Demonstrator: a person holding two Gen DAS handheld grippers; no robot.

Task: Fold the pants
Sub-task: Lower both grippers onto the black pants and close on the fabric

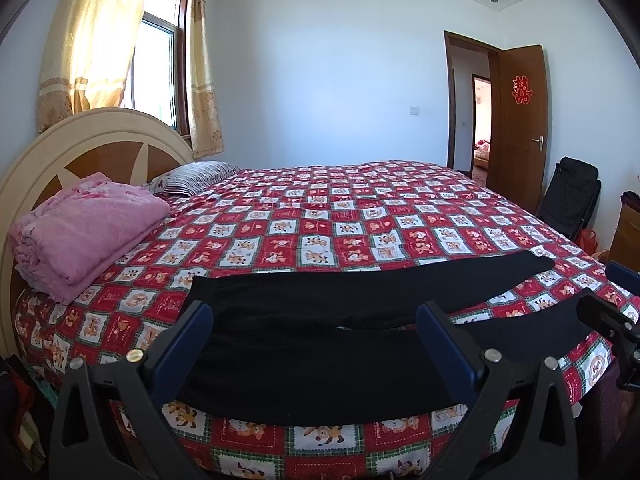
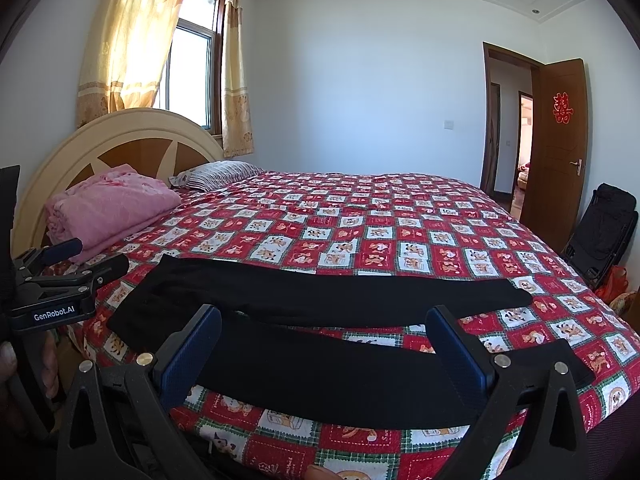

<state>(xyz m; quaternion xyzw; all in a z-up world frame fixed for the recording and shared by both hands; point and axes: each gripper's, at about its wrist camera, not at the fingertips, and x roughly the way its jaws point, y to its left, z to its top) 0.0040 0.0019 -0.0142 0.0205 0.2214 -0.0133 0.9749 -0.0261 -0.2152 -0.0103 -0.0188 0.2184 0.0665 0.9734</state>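
Pants [image 1: 320, 344] flat on bedspread [image 1: 320, 216]; left gripper [image 1: 316, 344] and right gripper [image 2: 324, 352] wide open, empty; right view alone shows, seemingly, a hand [image 2: 8, 364].

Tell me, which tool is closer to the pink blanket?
Left. The left tool is over the waist end of the black pants, on the side of the pink blanket. The right tool is farther along the legs.

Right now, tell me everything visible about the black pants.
The black pants lie flat and unfolded on the red patterned bedspread near the bed's front edge. Plain, matte, soft-looking fabric. Waist toward the headboard side, both legs running rightward and parted in a narrow V. Neither open gripper touches them.
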